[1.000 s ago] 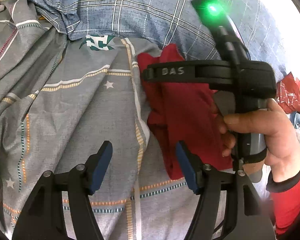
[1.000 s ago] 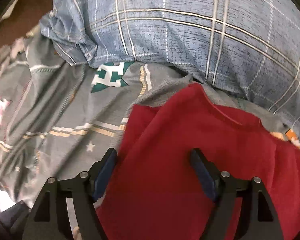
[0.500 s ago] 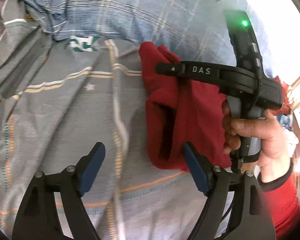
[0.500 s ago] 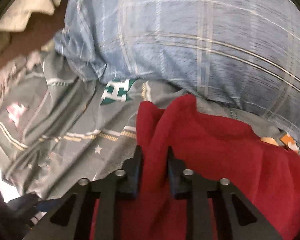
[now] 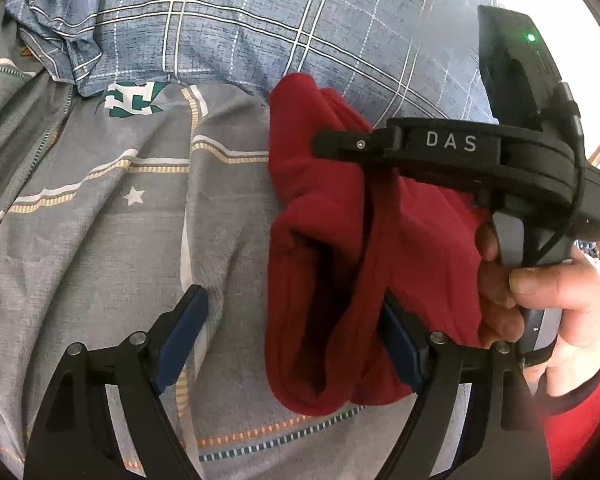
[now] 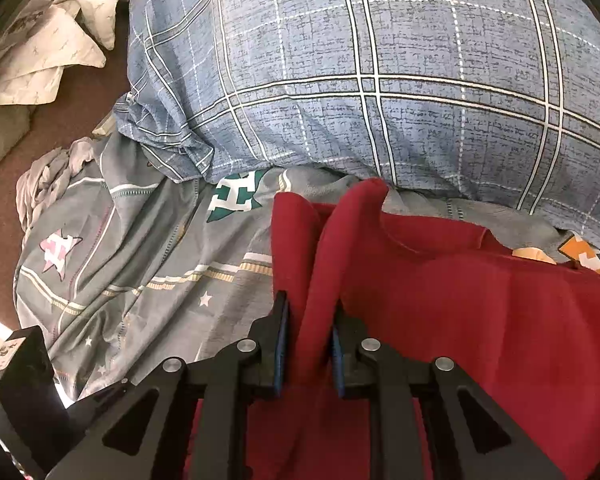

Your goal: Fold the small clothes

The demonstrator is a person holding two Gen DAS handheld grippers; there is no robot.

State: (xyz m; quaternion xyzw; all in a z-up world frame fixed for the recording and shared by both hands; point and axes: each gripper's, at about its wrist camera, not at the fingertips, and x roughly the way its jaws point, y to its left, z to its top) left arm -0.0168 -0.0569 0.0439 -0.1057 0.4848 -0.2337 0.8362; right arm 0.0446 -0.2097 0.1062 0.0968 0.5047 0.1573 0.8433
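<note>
One grey bedsheet [image 5: 100, 240] with stars shows a green letter H. The left gripper [image 5: 288, 336] is spread wide over it, touching nothing. One red shirt [image 5: 332, 220] lies on the sheet. The right gripper [image 6: 309, 344], marked "DAS", pinches a fold of it. One blue checked pillow [image 6: 380, 80] sits behind.

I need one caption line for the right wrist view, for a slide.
Right hand-held gripper shut on a raised fold of the red garment, lying on a grey patterned bedsheet below a blue checked pillow.
</note>
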